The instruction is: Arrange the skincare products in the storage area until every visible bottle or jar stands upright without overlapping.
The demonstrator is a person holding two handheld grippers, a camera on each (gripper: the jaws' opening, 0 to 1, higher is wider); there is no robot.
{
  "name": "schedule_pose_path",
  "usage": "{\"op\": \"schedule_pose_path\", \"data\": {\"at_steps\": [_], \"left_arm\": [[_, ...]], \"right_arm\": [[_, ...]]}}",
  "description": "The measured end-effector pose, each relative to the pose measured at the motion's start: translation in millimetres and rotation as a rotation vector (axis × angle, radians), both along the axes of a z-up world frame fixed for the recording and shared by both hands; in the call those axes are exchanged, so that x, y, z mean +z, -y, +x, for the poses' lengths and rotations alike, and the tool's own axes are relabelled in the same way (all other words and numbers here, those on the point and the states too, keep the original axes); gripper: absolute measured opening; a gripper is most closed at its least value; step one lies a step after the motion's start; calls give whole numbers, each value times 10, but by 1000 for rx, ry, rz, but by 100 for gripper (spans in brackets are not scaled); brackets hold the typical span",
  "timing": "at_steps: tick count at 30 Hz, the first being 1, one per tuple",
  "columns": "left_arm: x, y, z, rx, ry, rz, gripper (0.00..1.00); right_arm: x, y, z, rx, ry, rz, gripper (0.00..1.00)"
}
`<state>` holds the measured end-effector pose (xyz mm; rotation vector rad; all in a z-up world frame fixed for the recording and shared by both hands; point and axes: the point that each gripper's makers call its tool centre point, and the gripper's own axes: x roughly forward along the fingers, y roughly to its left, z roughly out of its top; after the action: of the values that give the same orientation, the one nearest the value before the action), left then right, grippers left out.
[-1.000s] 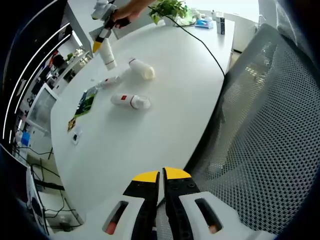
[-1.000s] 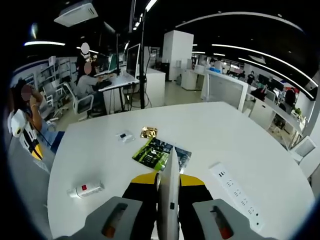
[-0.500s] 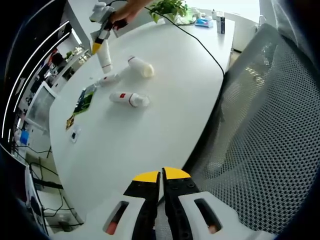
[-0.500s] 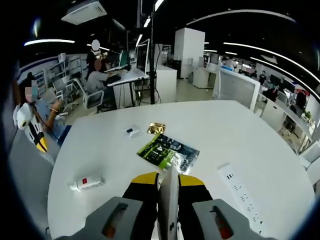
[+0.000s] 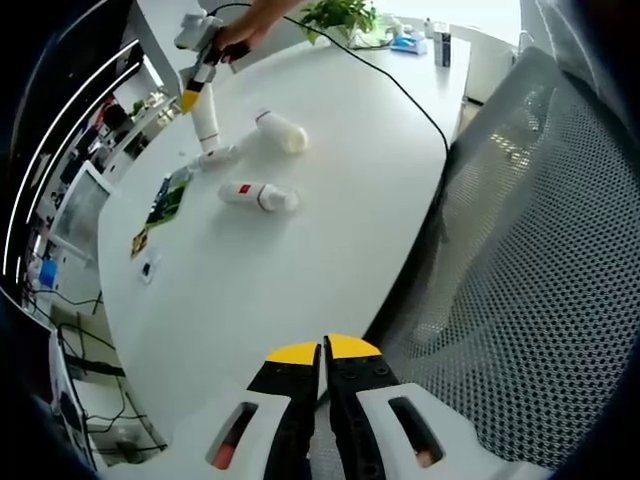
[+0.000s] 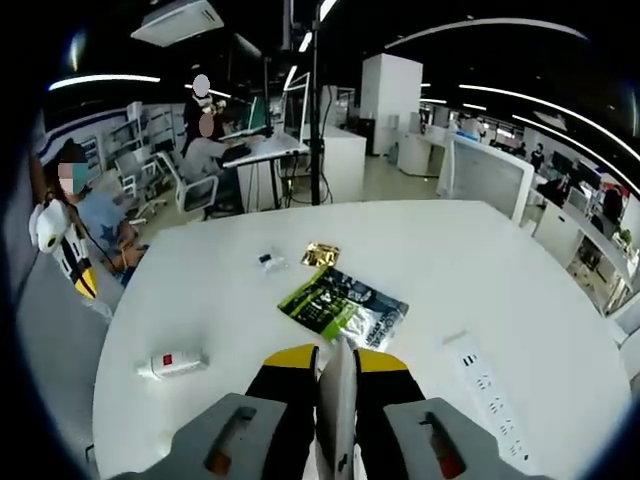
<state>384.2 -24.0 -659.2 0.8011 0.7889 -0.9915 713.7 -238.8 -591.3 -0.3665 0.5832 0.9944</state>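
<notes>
A round white table (image 5: 330, 190) carries several skincare containers. The right claw (image 6: 336, 362) is clamped on a slim white tube (image 6: 337, 400), seemingly soft plastic that dents under pressure, so best held mid-body. To its left lies a white bottle with a red label (image 6: 172, 364), smooth, light and likely to roll. In the left gripper view, the left claw (image 5: 322, 352) has its jaws together, holding nothing, far short of that bottle (image 5: 259, 197), a stubby white bottle (image 5: 281, 132) and a small tube (image 5: 216, 157), all lying flat.
</notes>
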Motion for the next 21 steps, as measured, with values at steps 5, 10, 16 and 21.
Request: {"op": "schedule_pose_path", "data": {"at_steps": [5, 10, 16, 21], "left_arm": [[-5, -1, 0, 3, -4, -1, 0], [-1, 1, 3, 4, -4, -3, 0], [-4, -2, 6, 5, -4, -4, 0], [-2, -2, 8, 6, -2, -5, 0]], "right_arm": [[-61, 15, 5, 19, -10, -24, 6], [-80, 45, 22, 39, -12, -56, 5], [-84, 81, 39, 72, -12, -106, 5], [-116, 99, 20, 107, -28, -151, 5]]}}
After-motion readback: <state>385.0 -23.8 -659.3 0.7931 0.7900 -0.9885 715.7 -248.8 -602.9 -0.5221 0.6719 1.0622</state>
